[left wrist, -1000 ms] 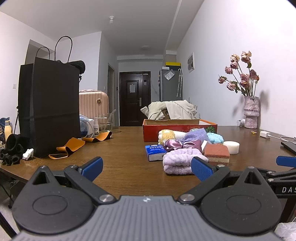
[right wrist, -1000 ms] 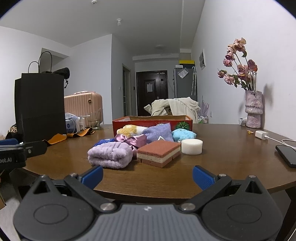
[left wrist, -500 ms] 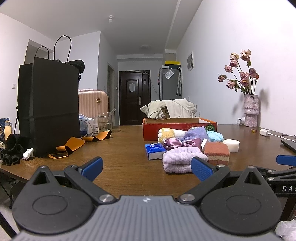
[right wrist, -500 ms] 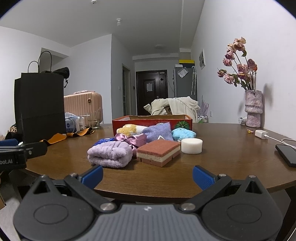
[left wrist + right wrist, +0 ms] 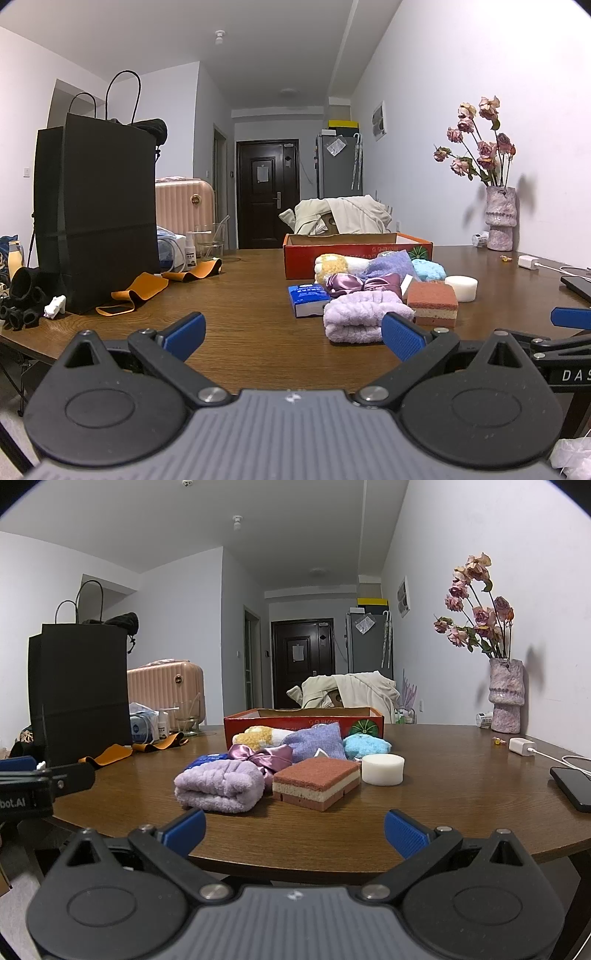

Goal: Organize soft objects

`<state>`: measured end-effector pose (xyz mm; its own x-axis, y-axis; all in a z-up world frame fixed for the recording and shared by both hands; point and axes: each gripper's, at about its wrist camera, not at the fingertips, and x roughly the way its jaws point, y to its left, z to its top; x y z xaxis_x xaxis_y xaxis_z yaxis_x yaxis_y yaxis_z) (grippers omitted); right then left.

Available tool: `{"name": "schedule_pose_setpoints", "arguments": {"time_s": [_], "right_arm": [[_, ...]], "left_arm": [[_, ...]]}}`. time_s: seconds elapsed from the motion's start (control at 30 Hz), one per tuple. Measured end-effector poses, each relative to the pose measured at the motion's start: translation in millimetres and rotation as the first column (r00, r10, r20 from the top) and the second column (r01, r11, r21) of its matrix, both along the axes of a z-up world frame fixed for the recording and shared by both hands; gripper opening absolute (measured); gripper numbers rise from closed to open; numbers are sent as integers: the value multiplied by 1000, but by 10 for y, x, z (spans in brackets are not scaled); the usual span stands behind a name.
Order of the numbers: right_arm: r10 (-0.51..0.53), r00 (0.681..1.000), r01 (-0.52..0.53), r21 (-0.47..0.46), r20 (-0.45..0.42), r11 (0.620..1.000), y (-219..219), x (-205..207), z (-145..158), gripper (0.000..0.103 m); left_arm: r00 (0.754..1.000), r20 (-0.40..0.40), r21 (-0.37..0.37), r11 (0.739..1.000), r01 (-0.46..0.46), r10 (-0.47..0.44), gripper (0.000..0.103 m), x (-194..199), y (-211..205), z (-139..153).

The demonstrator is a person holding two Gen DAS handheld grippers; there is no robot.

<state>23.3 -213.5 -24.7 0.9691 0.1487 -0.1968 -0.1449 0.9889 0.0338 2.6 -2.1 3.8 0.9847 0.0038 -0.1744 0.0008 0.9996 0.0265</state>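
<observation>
A pile of soft things lies on the brown table point(image 5: 443, 786) in front of a red cardboard box point(image 5: 303, 722): a folded lilac towel point(image 5: 218, 784), a red-brown layered sponge point(image 5: 317, 782), a white round sponge point(image 5: 382, 769), a purple satin scrunchie point(image 5: 266, 757), a lavender pouch point(image 5: 317, 740), a blue fluffy piece point(image 5: 365, 746) and a yellow-and-white plush point(image 5: 258, 734). The towel point(image 5: 364, 319), sponge point(image 5: 432, 302) and box point(image 5: 354, 249) also show in the left wrist view. My left gripper point(image 5: 291, 334) and right gripper point(image 5: 293, 832) are open and empty, short of the pile.
A tall black paper bag point(image 5: 96, 221) stands at the left with orange straps point(image 5: 140, 291) beside it. A blue tissue pack point(image 5: 308, 299) lies left of the towel. A vase of dried roses point(image 5: 504, 698), a white charger point(image 5: 522, 746) and a phone point(image 5: 572, 788) are at the right.
Both views have shifted only slightly; the pile looks a touch nearer. Nothing on the table has moved and both grippers stay open.
</observation>
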Motion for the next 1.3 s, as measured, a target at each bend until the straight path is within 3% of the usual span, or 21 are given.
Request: {"name": "schedule_pose_setpoints", "arguments": {"time_s": [0.27, 0.43, 0.53, 0.6, 0.67, 0.77, 0.87, 0.93, 1.03, 1.2, 1.3], "right_arm": [[-1, 1000, 1, 13, 6, 1000, -28, 18, -9, 103], [44, 997, -35, 133, -62, 990, -144, 234, 65, 103], [87, 996, -82, 198, -18, 977, -179, 382, 144, 103], [90, 996, -87, 192, -5, 978, -129, 522, 175, 103], [159, 985, -142, 206, -69, 968, -89, 722, 204, 103], [220, 963, -159, 333, -156, 929, -89, 1046, 210, 101], [253, 947, -173, 348, -199, 922, -5, 1330, 202, 78], [250, 942, -164, 339, -226, 926, 61, 1489, 177, 59], [255, 928, -159, 332, -270, 930, 124, 1679, 129, 39], [265, 911, -153, 338, -317, 929, 172, 1827, 58, 28], [261, 910, -158, 310, -323, 937, 213, 1826, 64, 25]], "left_arm": [[1000, -8, 4, 1000, -3, 3, 103, 9, -3, -15], [998, -62, -11, 1000, -2, 2, 103, 234, 16, 15], [992, -99, -85, 994, 65, -73, 103, 460, 125, 63], [989, -130, -111, 992, 57, -71, 103, 611, 160, 79], [983, -157, -155, 985, 72, -96, 103, 802, 214, 84], [965, -229, -247, 966, 72, -130, 100, 1131, 285, 69], [949, -271, -307, 949, 75, -163, 86, 1435, 302, 33], [937, -304, -304, 950, 76, -173, 71, 1609, 274, -13], [906, -356, -344, 933, 101, -229, 53, 1811, 261, -103], [858, -372, -431, 885, 178, -354, 24, 1940, 309, -146], [849, -379, -437, 880, 188, -369, 23, 1957, 303, -120]]}}
